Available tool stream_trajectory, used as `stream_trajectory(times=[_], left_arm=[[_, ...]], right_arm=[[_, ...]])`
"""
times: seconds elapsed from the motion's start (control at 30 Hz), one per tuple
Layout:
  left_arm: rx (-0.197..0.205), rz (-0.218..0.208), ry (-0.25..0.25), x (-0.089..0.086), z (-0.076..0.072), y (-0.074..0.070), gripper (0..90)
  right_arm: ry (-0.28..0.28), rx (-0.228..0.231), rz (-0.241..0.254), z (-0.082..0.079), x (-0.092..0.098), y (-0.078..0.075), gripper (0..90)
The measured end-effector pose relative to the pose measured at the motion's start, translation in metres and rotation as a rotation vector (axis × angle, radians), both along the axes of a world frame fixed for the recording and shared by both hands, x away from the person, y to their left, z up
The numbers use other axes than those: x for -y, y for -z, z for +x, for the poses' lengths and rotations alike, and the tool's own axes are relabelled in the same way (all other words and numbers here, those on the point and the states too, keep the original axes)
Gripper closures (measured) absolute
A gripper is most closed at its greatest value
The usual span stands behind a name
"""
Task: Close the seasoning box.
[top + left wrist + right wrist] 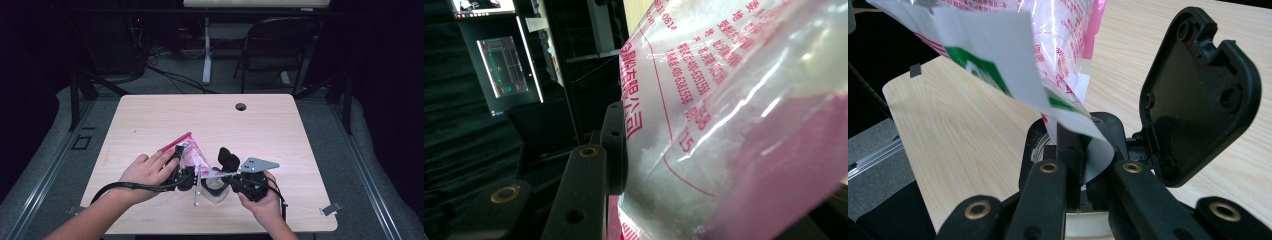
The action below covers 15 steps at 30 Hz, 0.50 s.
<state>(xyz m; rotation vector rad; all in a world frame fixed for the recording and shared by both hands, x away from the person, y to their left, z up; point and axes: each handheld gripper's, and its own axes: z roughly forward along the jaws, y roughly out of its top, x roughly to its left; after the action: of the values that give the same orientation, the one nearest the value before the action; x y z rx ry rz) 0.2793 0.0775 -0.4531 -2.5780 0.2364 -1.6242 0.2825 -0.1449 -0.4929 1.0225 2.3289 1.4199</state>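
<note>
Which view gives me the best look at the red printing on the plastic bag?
The left gripper view: the plastic bag is close up, its red characters and digits sharp. The right gripper view catches some print at the top; in the high view the bag looks small.

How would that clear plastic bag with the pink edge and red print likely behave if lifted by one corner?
The bag is thin film that creases against the left gripper, so it would probably flop. Its glossy surface may slip. The white paper edge, pinched in the right gripper, might tear.
</note>
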Motion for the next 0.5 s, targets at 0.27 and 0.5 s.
stream_trajectory(times=[0.27,0.5], left_arm=[[0.001,0.006,-0.001,0.0010,0.0005,-0.0013,69.5],[0.014,0.006,0.003,0.0013,-0.0002,-0.0026,70.0]], right_arm=[[-0.008,-0.007,0.005,0.0002,-0.0001,0.0007,89.1],[-0.019,-0.008,0.003,-0.0001,-0.0001,0.0004,90.0]])
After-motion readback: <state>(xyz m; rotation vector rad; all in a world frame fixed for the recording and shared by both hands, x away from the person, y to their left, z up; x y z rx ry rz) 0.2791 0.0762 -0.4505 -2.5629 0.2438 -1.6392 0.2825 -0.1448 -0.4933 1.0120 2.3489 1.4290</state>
